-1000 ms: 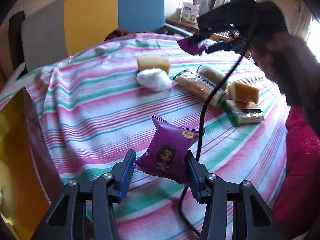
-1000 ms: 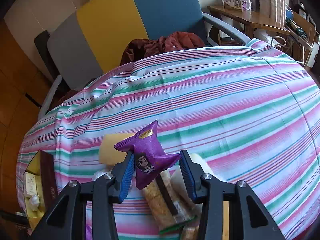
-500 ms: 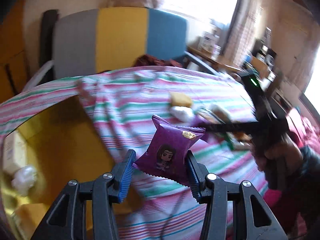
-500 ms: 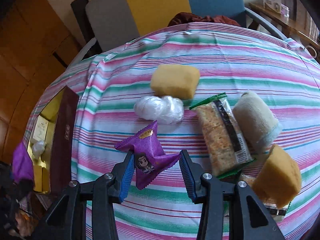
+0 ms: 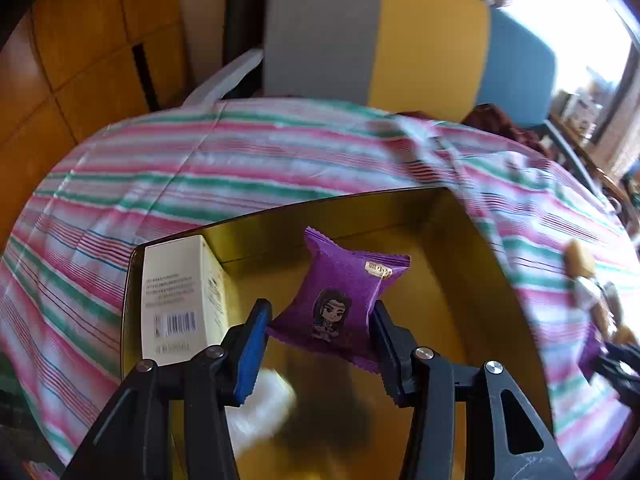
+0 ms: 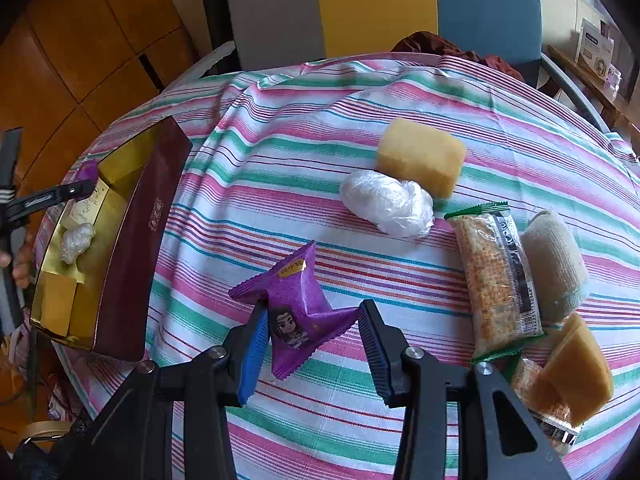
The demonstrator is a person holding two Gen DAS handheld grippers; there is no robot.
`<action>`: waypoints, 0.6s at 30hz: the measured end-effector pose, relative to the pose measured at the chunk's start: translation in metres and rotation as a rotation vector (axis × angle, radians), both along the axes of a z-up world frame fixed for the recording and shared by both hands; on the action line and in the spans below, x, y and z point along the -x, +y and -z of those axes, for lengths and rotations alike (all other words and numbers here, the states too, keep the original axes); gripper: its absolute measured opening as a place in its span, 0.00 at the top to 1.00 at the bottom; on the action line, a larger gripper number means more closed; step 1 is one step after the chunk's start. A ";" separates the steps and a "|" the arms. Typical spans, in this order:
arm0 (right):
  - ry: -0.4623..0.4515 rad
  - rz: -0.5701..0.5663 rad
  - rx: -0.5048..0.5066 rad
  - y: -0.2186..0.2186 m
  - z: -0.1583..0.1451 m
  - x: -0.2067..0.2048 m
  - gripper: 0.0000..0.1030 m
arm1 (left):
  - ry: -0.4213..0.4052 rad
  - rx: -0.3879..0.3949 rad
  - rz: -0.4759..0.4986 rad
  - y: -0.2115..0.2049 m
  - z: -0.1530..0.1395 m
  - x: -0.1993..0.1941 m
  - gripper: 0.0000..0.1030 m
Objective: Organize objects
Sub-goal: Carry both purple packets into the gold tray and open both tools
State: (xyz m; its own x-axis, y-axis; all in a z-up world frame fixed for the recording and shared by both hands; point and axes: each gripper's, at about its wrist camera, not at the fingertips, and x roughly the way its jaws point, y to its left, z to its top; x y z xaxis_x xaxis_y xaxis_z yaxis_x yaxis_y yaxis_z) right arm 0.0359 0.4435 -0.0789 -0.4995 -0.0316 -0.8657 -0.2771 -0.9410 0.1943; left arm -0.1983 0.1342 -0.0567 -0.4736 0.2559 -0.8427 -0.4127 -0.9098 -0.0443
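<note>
Gold-lined box (image 5: 460, 280) holds carton (image 5: 176, 300), wad (image 6: 77, 242); both claws grip purple packets (image 5: 340, 300).

Domestic room, likely a dining or living area; indicators: round table under a striped tablecloth (image 6: 400, 92); upholstered chair (image 6: 360, 8) in grey, yellow and blue at its far edge; wood-panelled wall (image 6: 80, 40); cluttered side shelf (image 6: 592, 68) by a window.
</note>
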 end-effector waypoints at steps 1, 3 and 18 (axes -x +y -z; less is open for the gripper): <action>-0.001 -0.001 -0.001 0.000 0.000 0.000 0.57 | -0.001 0.011 -0.020 -0.002 0.004 0.007 0.51; -0.005 -0.004 0.000 0.000 0.001 0.001 0.57 | -0.008 0.039 -0.031 0.001 0.012 0.018 0.51; -0.007 -0.001 -0.030 0.000 0.002 0.002 0.57 | 0.112 -0.004 -0.060 -0.026 -0.026 -0.018 0.39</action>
State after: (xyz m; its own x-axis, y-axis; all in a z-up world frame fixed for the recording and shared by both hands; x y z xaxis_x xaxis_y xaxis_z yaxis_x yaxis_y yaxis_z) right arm 0.0337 0.4433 -0.0808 -0.4930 -0.0066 -0.8700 -0.2772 -0.9467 0.1643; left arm -0.1799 0.1082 -0.0306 -0.5793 0.2275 -0.7828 -0.3601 -0.9329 -0.0046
